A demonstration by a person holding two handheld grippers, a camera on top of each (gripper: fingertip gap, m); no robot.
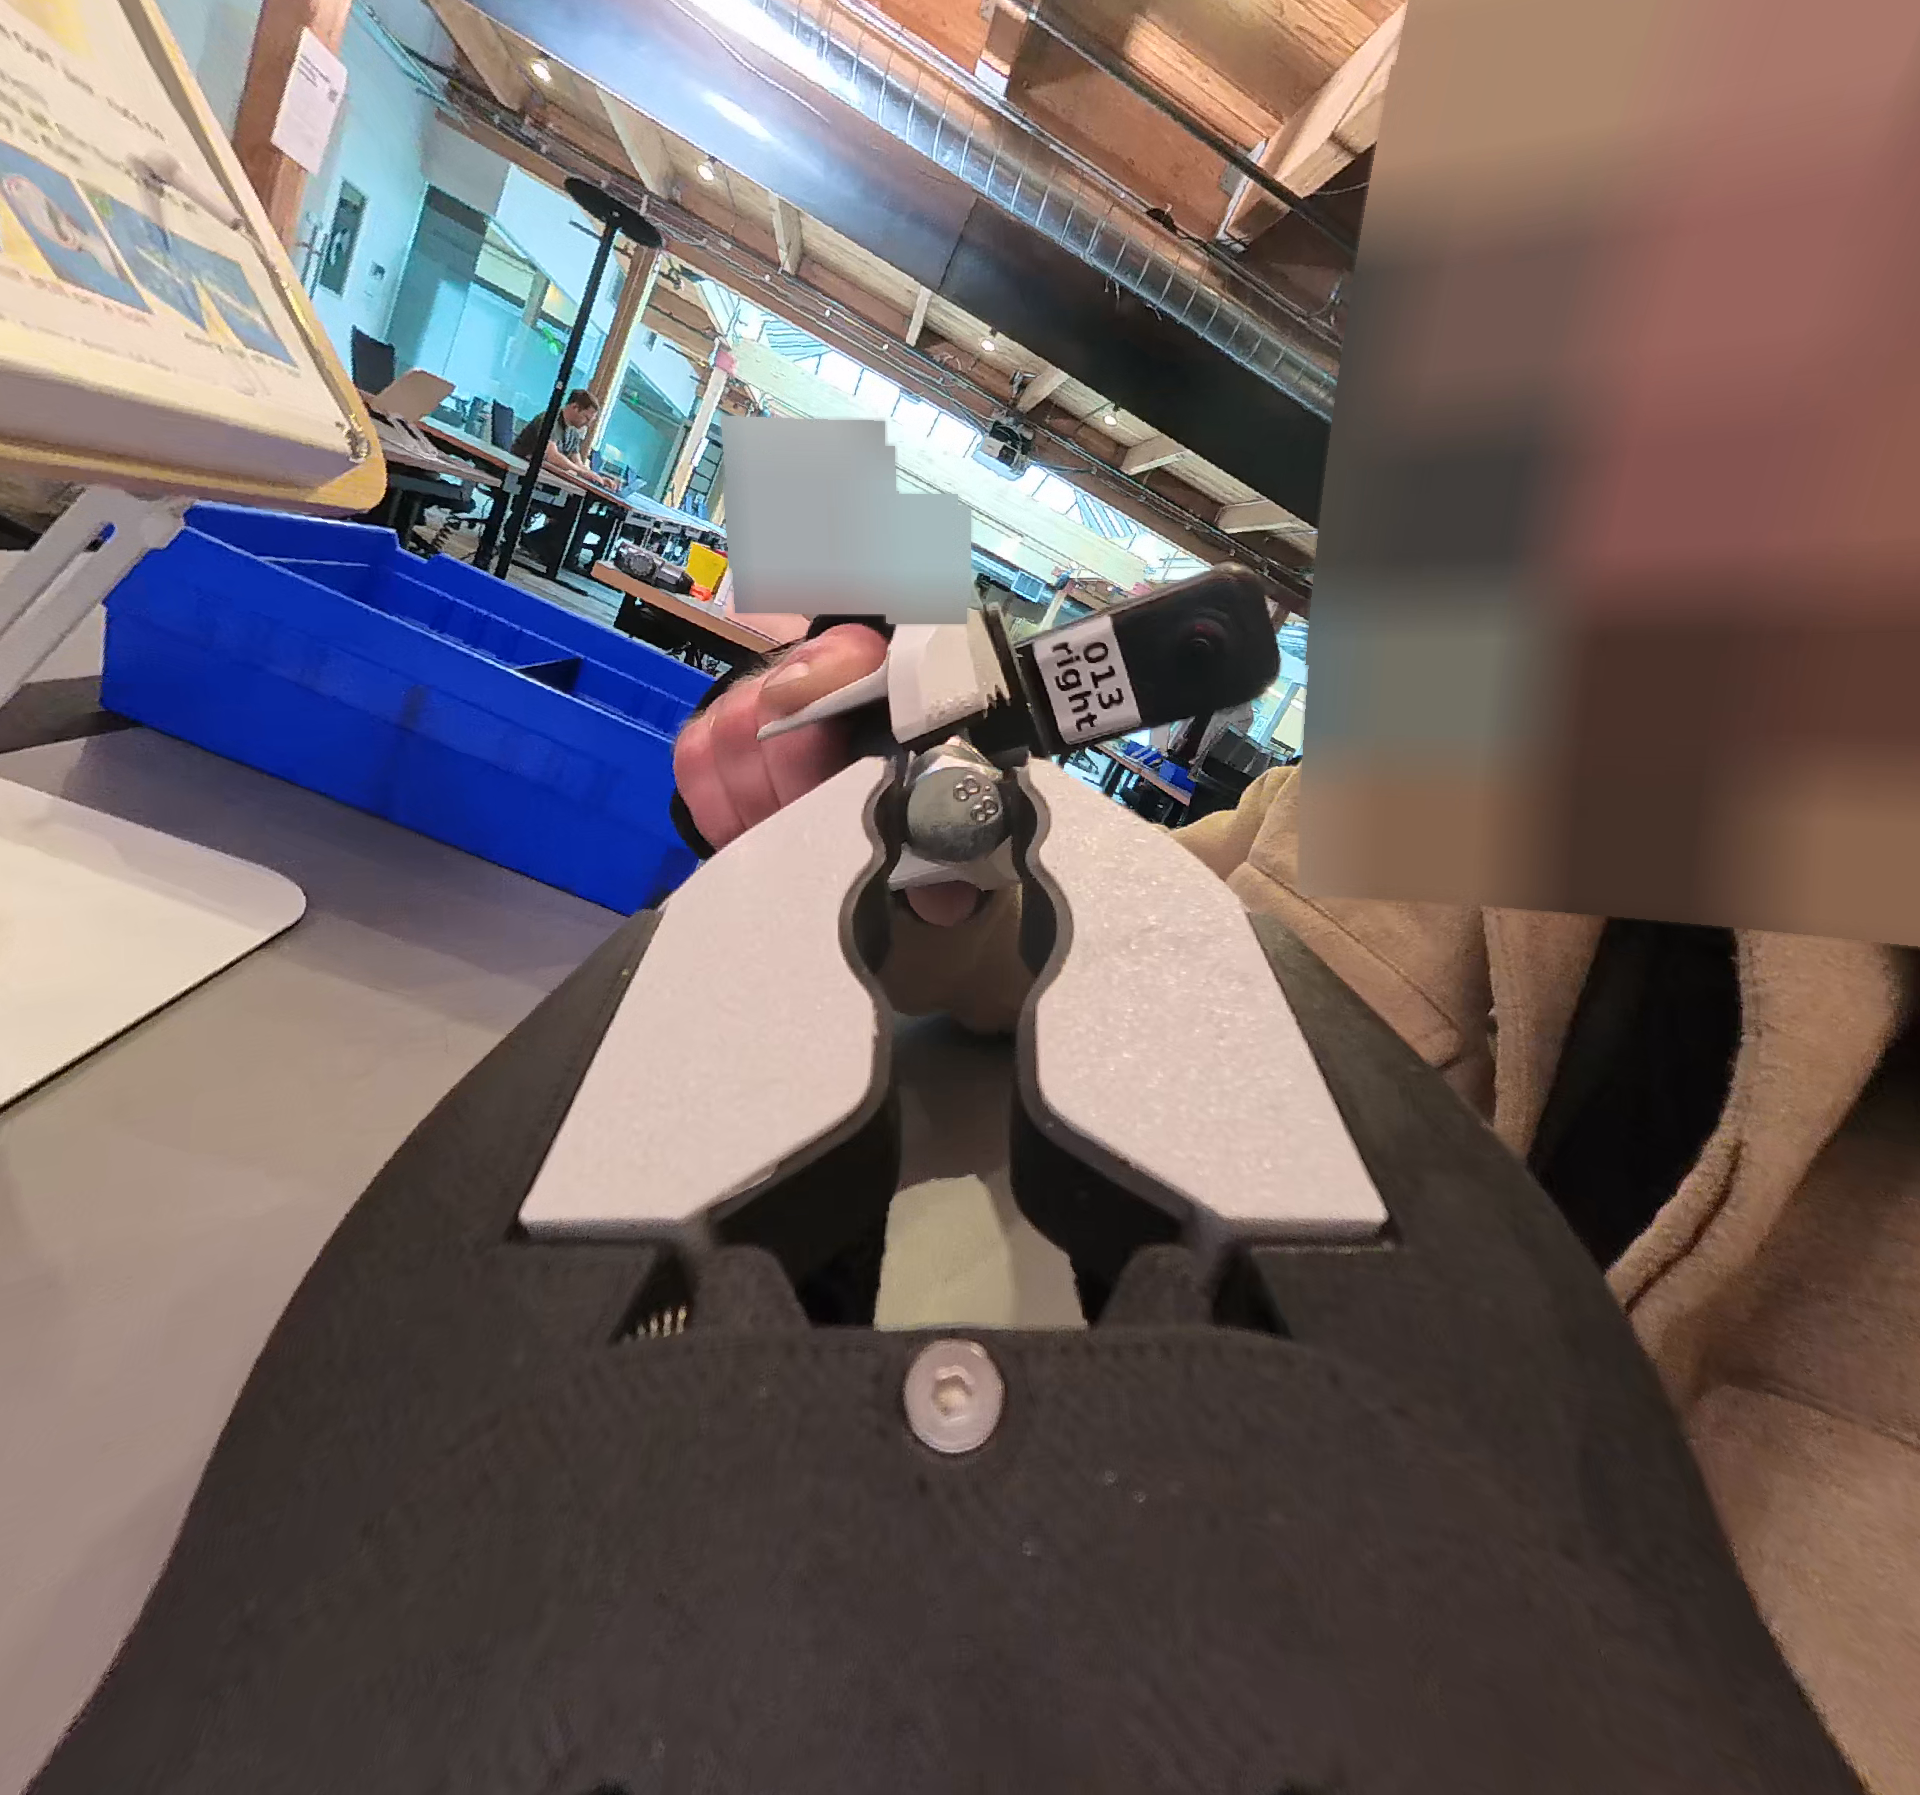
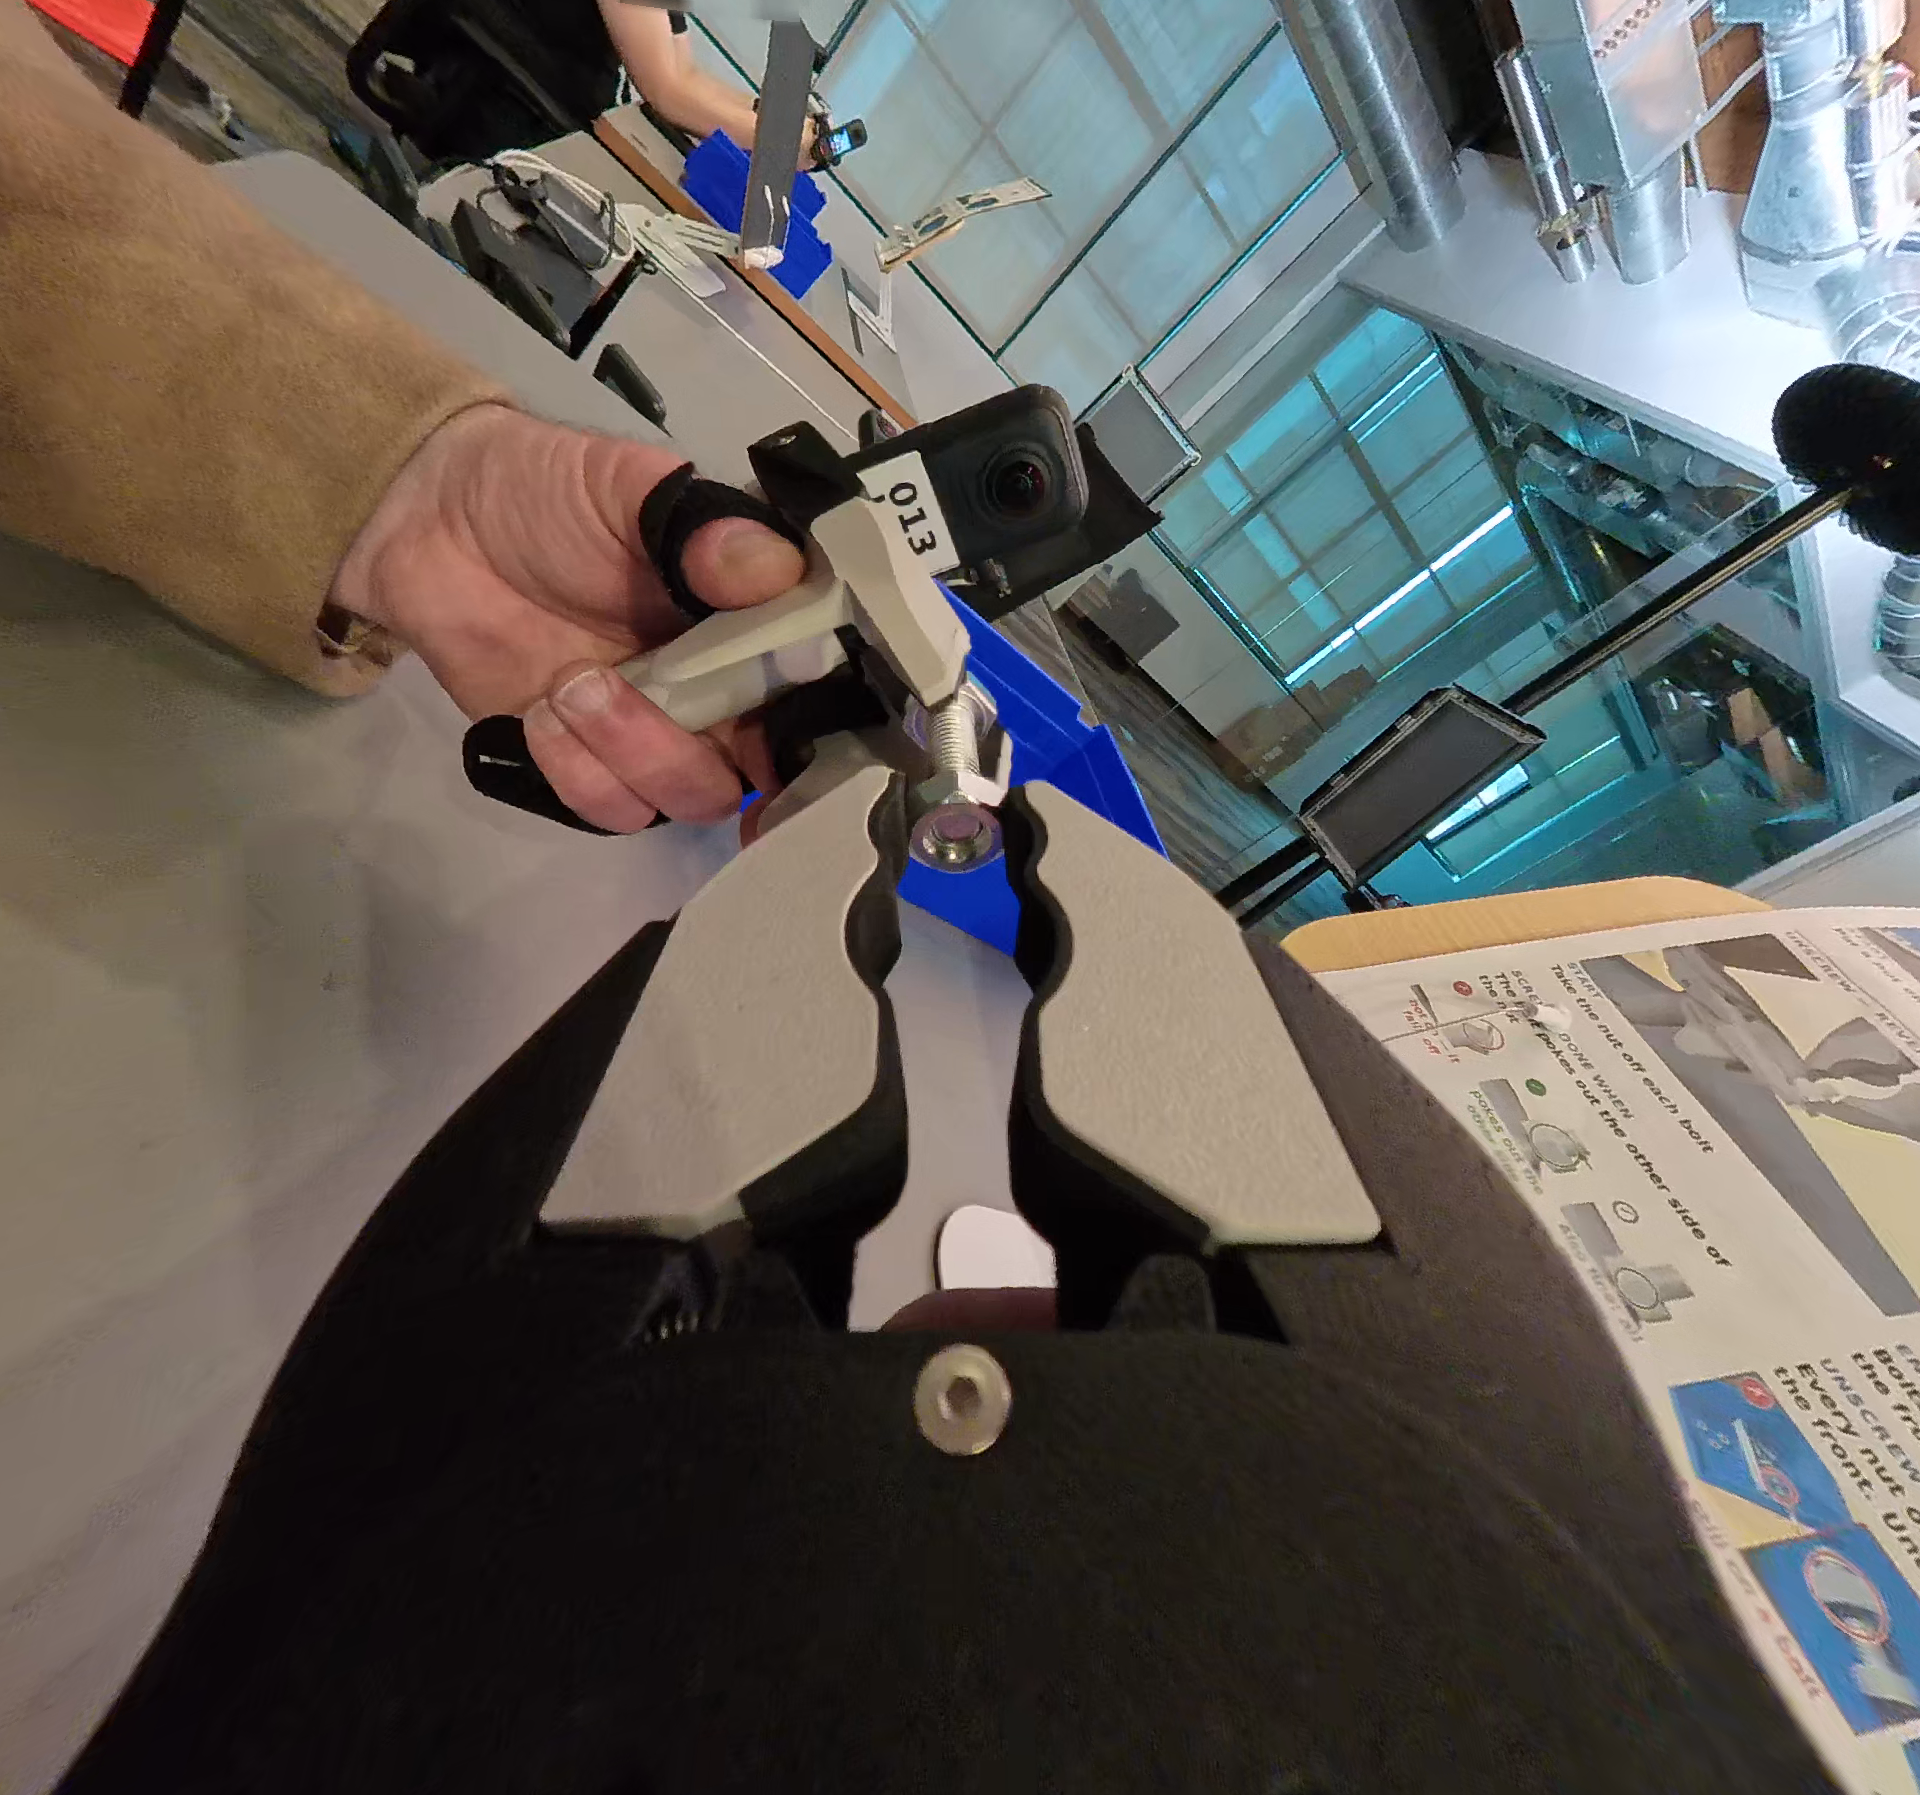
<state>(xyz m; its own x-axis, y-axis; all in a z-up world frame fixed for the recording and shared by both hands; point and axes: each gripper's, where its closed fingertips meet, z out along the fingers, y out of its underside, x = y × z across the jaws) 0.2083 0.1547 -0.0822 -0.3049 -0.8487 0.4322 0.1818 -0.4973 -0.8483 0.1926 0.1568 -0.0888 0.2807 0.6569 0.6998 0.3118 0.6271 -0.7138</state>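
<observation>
My left gripper (image 1: 953, 779) is shut on the hex head of a silver bolt (image 1: 951, 815), held up above the grey table (image 1: 208, 1226). My right gripper (image 2: 954, 810) faces it and is shut on a silver nut (image 2: 954, 841) threaded on the bolt's shaft (image 2: 951, 748). In the right wrist view a hand (image 2: 520, 592) holds the left gripper's handle, with its camera (image 2: 1013, 488) above. In the left wrist view the right gripper's camera (image 1: 1153, 665) and a hand (image 1: 769, 758) show behind the bolt.
A blue plastic bin (image 1: 364, 644) stands on the table behind the grippers, and also shows in the right wrist view (image 2: 1049, 737). An instruction sheet on a tilted stand (image 1: 135, 239) is to the side (image 2: 1662, 1174). A beige sleeve (image 1: 1714, 1226) is close by. People sit at far desks.
</observation>
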